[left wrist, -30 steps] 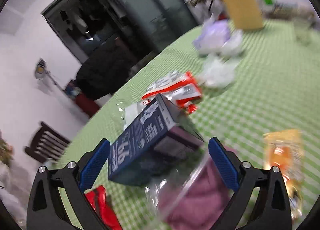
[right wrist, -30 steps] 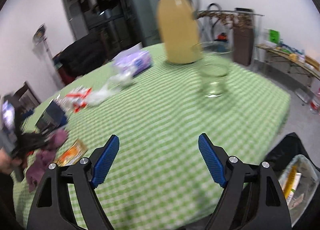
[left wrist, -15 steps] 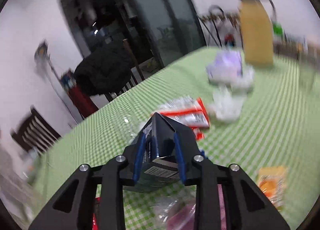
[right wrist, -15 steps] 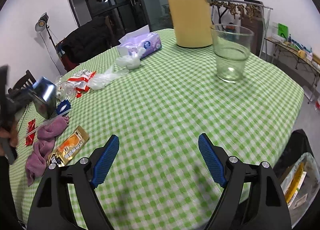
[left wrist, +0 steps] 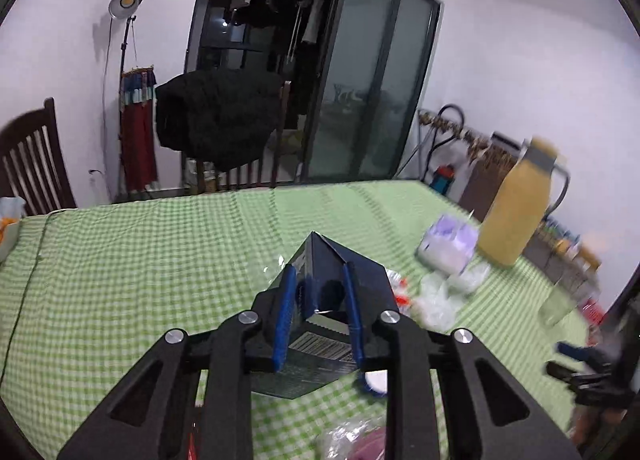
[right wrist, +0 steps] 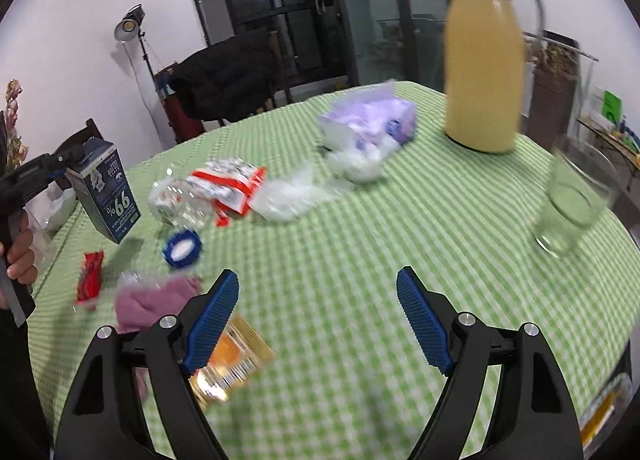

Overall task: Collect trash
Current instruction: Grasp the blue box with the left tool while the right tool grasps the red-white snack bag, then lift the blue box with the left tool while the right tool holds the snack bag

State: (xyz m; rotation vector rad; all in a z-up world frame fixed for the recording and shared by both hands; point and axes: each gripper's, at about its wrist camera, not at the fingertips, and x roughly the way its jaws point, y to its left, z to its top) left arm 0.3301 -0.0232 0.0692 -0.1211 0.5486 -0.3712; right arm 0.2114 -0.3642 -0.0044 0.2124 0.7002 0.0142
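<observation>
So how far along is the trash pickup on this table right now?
Early. Nothing looks cleared from the table yet. In hand: the left claw is shut on the dark blue carton, lifted off the green checked tablecloth. The right claw is open. Left: red-and-white wrapper, clear plastic, red packet, blue cap, gold packet.

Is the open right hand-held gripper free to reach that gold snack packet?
Probably yes: the right hand-held gripper is open and holds nothing, and the gold snack packet lies uncovered on the tablecloth beside its left finger.
</observation>
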